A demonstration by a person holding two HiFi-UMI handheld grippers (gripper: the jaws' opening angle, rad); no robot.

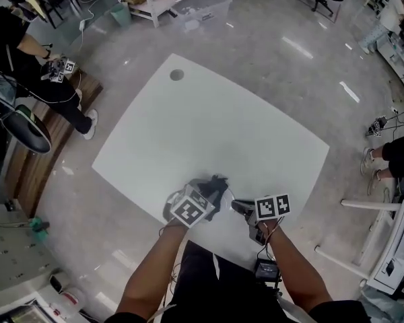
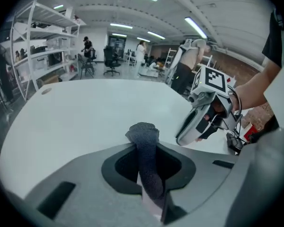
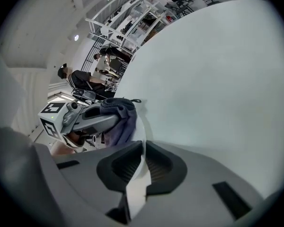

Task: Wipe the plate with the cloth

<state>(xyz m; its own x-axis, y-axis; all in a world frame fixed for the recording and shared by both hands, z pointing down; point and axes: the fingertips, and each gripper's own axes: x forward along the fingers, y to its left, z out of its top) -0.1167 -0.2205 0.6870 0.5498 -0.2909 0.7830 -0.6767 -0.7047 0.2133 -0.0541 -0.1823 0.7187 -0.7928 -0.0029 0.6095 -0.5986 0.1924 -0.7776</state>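
Over the near edge of the white table [image 1: 209, 126], my left gripper [image 1: 212, 194] is shut on a dark grey cloth [image 1: 217, 183]. In the left gripper view the cloth [image 2: 144, 136] stands up out of the closed jaws of the gripper [image 2: 144, 151]. My right gripper [image 1: 240, 209] is shut on the rim of a white plate [image 1: 223, 217], which I see edge-on between its jaws [image 3: 136, 188]. In the right gripper view the cloth [image 3: 119, 122] lies against the plate's left face, with the left gripper [image 3: 92, 118] behind it.
A round hole [image 1: 177, 75] marks the table's far corner. A person with grippers [image 1: 34, 52] stands at the left beside a wooden bench [image 1: 34, 153]. Someone's feet [image 1: 374, 163] show at the right. White shelving with a storage box [image 1: 202, 5] stands at the back.
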